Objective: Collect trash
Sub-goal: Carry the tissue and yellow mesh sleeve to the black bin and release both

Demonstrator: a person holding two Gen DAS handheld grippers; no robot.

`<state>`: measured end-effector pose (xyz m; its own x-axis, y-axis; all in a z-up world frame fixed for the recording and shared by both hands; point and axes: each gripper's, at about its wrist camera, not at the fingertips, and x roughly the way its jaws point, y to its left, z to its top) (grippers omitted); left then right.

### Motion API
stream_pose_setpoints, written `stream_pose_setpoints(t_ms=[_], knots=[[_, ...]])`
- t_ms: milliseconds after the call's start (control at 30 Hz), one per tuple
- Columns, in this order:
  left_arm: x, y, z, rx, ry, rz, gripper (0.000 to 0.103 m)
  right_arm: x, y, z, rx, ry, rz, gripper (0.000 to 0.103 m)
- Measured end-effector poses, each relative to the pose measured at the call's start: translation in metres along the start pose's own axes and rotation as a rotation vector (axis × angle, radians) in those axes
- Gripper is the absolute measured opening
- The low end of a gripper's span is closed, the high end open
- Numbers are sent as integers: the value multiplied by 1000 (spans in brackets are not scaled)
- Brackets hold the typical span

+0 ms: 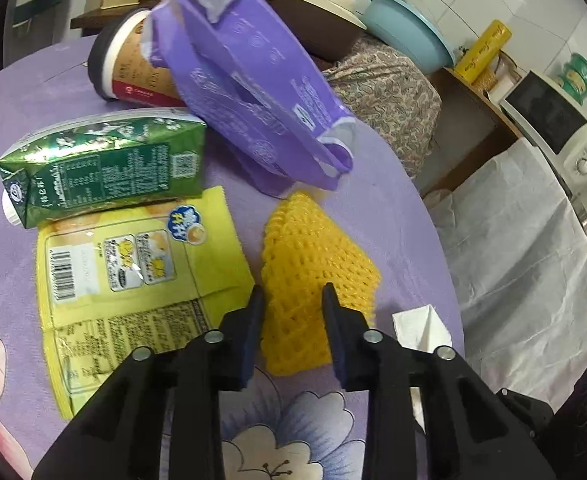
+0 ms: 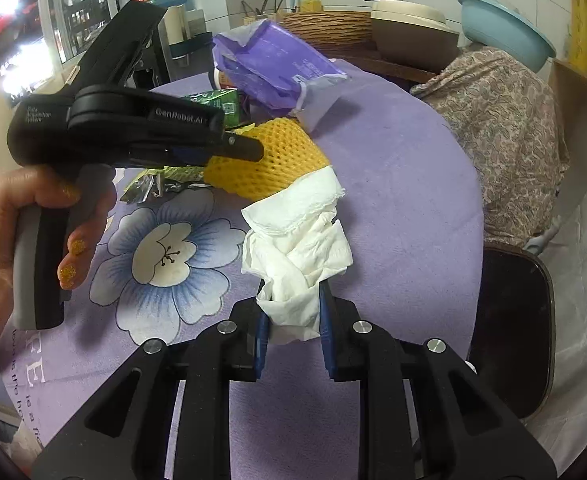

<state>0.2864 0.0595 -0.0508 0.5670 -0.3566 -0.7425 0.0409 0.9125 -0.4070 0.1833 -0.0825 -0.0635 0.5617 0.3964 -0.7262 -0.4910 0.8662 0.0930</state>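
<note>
Because the yellow foam net [image 1: 313,280] is lying near the right edge of the purple table [image 1: 393,208], the left gripper [image 1: 291,300] is straddling its near end, fingers spread to either side of it and not yet squeezing; that seems to be the piece it is lining up to take. Toward the far edge, the green carton [image 1: 105,164], the yellow wrapper [image 1: 133,272], the paper cup [image 1: 133,68] and the purple bag [image 1: 249,92] are waiting their turn.

In the right wrist view, the right gripper [image 2: 291,312] is pinching the crumpled white tissue [image 2: 297,256] between its fingers, the wad bunching upward from the grip, probably so it carries off in one lump. The tissue's far end is touching the net, where the left gripper is reaching in
</note>
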Motion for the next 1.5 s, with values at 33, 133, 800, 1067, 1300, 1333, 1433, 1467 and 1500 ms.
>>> stream_pose_setpoints(t_ms=[33,133,800,1067,1300,1333,1433,1467,1500], knots=[[-1,-4,-2,11,-1,-2,22,-1,-3,-2,7,-5,-1,22],[-6,-14,-9,42,-25,-6,17,-7,-12,-6,31,-21,0,22],[-10,-129,-47,319,-129,-50,16,-58,-105,-52,186,-144,-184,22],[25,-194,-60,438,-91,-90,16,-64,-171,-78,281,-120,-297,22],[62,-226,-65,482,-14,-98,16,-40,-224,-101,378,-53,-334,22],[68,-228,-65,481,-1,-95,16,-34,-232,-104,394,-39,-335,22],[84,-238,-66,491,22,-78,16,-14,-254,-115,443,-8,-323,22],[89,-241,-66,496,29,-70,16,-8,-259,-117,459,2,-318,22],[94,-243,-66,498,34,-66,16,0,-266,-120,477,14,-314,22]])
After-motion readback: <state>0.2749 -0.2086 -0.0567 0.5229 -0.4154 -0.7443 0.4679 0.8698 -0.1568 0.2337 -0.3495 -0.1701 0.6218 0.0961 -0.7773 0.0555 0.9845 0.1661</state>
